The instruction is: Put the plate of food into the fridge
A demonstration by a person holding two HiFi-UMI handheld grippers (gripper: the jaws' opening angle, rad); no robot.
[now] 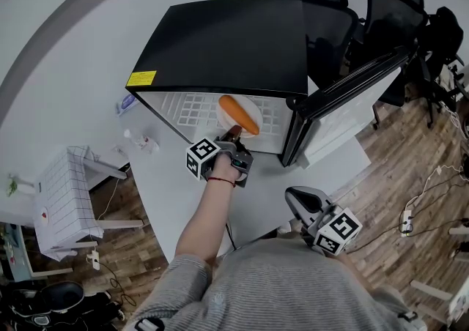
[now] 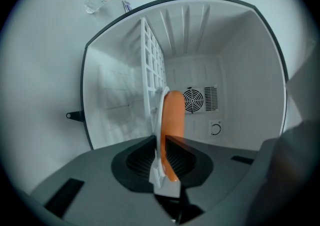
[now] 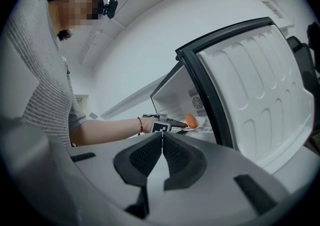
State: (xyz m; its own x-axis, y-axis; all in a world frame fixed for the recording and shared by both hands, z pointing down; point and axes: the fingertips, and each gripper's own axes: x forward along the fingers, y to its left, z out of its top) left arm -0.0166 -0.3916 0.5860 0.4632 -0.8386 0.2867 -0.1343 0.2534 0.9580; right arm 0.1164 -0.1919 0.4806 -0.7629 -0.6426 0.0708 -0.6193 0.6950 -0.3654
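Left tool [image 1: 236,133] is clamped on the near rim of the plate [image 1: 251,105]. In the left gripper view its jaws pinch the white plate [image 2: 161,120] edge-on, with the orange food [image 2: 174,115] lying on the plate just past the tips. You hold that tool [image 2: 164,145] with your arm stretched forward and a red band [image 1: 221,180] on the wrist.

The plate and food [image 1: 239,115] are inside the open mouth of the fridge [image 1: 227,44], over the white wire shelf [image 1: 192,110]. The plate sits right against the shelf [image 2: 152,65], but I cannot tell if they touch. A round fan grille [image 2: 192,100] shows on the back wall behind the food.

The fridge door [image 1: 352,102] stands swung open to the right, its white moulded liner facing inward. The fridge sits on the white bench [image 1: 176,190], and a yellow label [image 1: 141,78] is on the front left corner of its black top.

Right tool [image 1: 300,198] is low near your torso, off to the right below the door and well apart from the plate. Its jaws are pressed together with nothing between them [image 3: 162,142]. From that side you can see the plate [image 3: 199,124] and food [image 3: 190,120] just inside the fridge opening.

Black chairs [image 1: 396,0] stand behind the fridge.
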